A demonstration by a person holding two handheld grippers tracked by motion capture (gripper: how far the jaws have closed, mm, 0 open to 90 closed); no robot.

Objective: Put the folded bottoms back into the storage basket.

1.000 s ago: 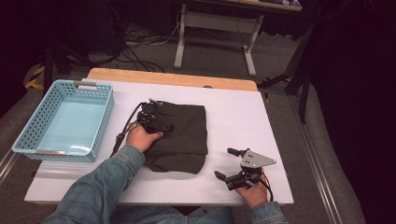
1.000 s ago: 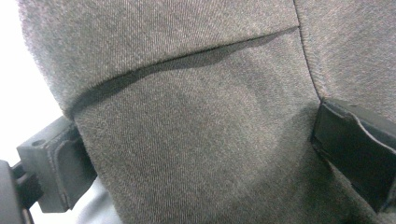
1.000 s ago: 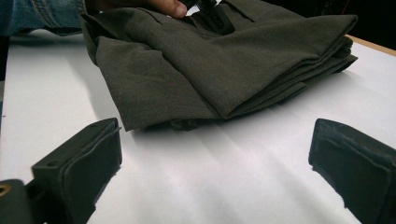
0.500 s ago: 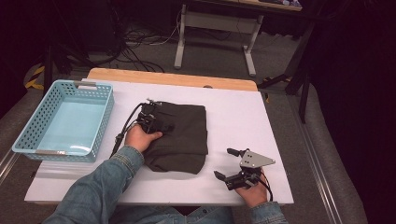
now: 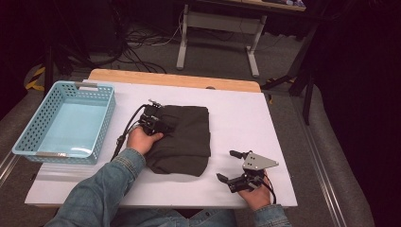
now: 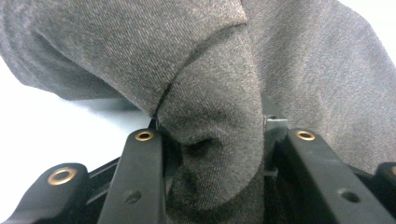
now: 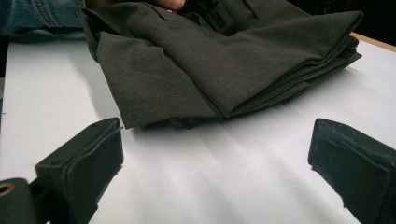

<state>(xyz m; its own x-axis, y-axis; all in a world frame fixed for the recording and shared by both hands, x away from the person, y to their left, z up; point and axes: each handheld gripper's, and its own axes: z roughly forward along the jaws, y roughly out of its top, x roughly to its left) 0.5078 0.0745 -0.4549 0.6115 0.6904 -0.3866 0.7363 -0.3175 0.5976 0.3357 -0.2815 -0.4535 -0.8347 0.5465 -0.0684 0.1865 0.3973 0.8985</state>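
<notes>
Folded dark grey-green fabric garment (image 5: 182, 139) lies flat near the middle of the white worktop (image 5: 236, 109), stacked in several layers, its folded edges facing the right tool in the right gripper view (image 7: 224, 70).

Left tool (image 5: 158, 124) sits at the garment's left edge, held by the person's left hand (image 5: 142, 139), denim sleeve (image 5: 101, 189) behind it. Its jaws have just been closing. In the left gripper view a bunched fold of the cloth (image 6: 215, 116) fills the gap between the two black jaws, and both press against it: a pinch on the garment's edge. A black cable (image 5: 125, 137) trails from this tool across the worktop.

Right tool (image 5: 232, 166) rests low by the worktop's near right edge, well apart from the garment, grey three-cornered plate (image 5: 257, 161) on top. Its jaws stand spread with bare worktop between them.

Light blue perforated plastic basket (image 5: 28, 142) stands at the worktop's left end, near the left tool but not touching it.
</notes>
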